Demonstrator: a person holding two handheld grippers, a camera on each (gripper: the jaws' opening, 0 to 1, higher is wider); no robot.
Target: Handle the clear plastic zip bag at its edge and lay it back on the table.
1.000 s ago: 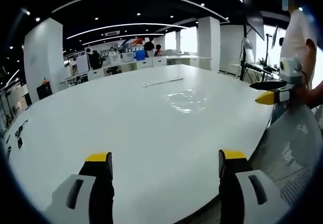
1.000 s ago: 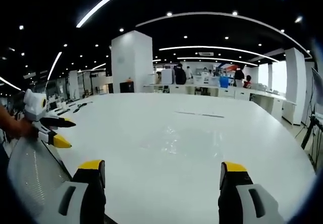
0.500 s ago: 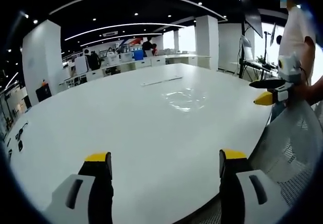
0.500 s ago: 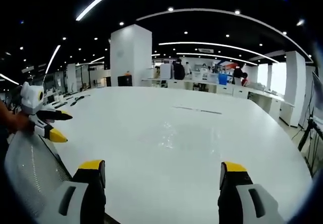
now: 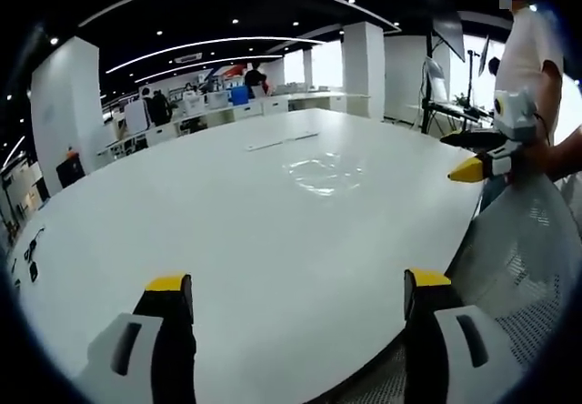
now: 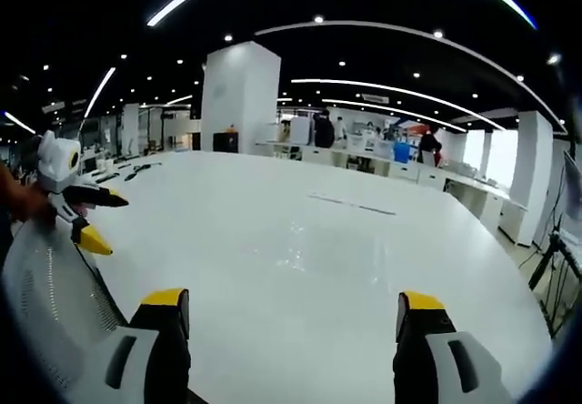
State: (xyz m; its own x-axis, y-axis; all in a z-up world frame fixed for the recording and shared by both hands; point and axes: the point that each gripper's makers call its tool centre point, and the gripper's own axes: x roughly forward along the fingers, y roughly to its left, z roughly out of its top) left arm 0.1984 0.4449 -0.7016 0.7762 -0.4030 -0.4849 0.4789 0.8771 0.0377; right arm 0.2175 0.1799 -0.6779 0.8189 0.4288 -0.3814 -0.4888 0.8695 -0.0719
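The clear plastic zip bag (image 5: pixel 323 172) lies flat and crinkled on the white table (image 5: pixel 182 213), far ahead of my left gripper (image 5: pixel 298 281). That gripper is open, with nothing between its yellow-tipped jaws. My right gripper (image 6: pixel 291 299) is open too and holds nothing; the bag (image 6: pixel 300 258) shows ahead of it only as faint glints. Each gripper also appears in the other's view: the right gripper (image 5: pixel 447 156) at the table's right edge, the left gripper (image 6: pixel 107 225) at its left edge, both with jaws apart.
A thin strip (image 5: pixel 282 140) lies beyond the bag. Small dark items (image 5: pixel 32 245) sit at the table's far left edge. A white mesh chair back (image 5: pixel 518 258) stands by the near edge, with a person in a white shirt (image 5: pixel 536 58) behind it. Desks and people fill the background.
Both cameras have shifted slightly with the hands. The bag lies where it was, and both grippers stay open and empty.
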